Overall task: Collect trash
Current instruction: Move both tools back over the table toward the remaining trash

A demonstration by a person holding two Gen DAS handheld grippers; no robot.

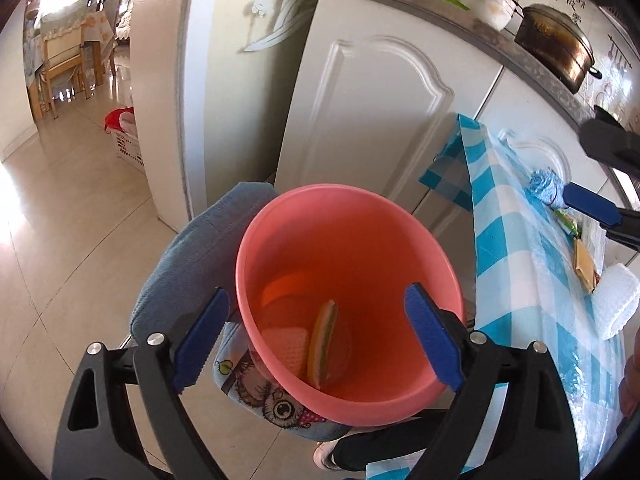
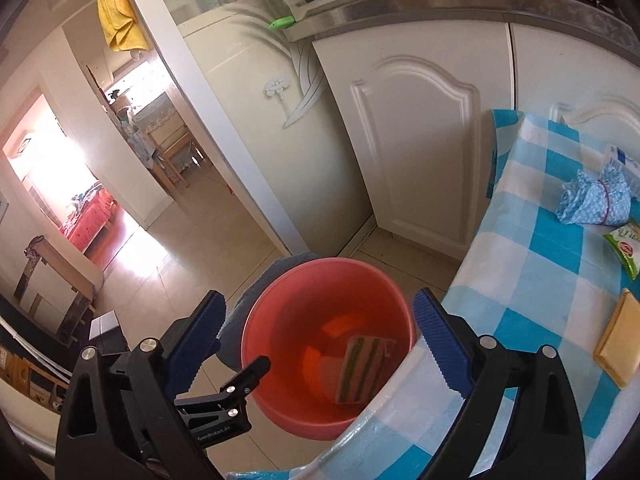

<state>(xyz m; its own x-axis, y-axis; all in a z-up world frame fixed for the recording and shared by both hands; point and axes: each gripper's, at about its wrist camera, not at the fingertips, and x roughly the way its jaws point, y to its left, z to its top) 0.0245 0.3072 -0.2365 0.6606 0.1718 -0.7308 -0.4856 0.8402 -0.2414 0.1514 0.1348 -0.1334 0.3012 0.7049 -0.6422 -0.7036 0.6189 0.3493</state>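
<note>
Both jaws gape wide with nothing between them: the left hand-held gripper [image 1: 316, 332] hangs right over the round pink plastic bin [image 1: 348, 280], and the right hand-held gripper [image 2: 320, 344] is beside it above the desk edge. Down in the bin lies a striped green-and-tan sponge [image 2: 360, 370]. The bin stands on the floor, touching the blue-and-white checked desk [image 2: 532, 280]. Farther along the cloth sit a flat tan packet [image 2: 618, 342], a green-and-white wrapper [image 2: 628, 246] and a crumpled blue patterned bag [image 2: 592, 200].
</note>
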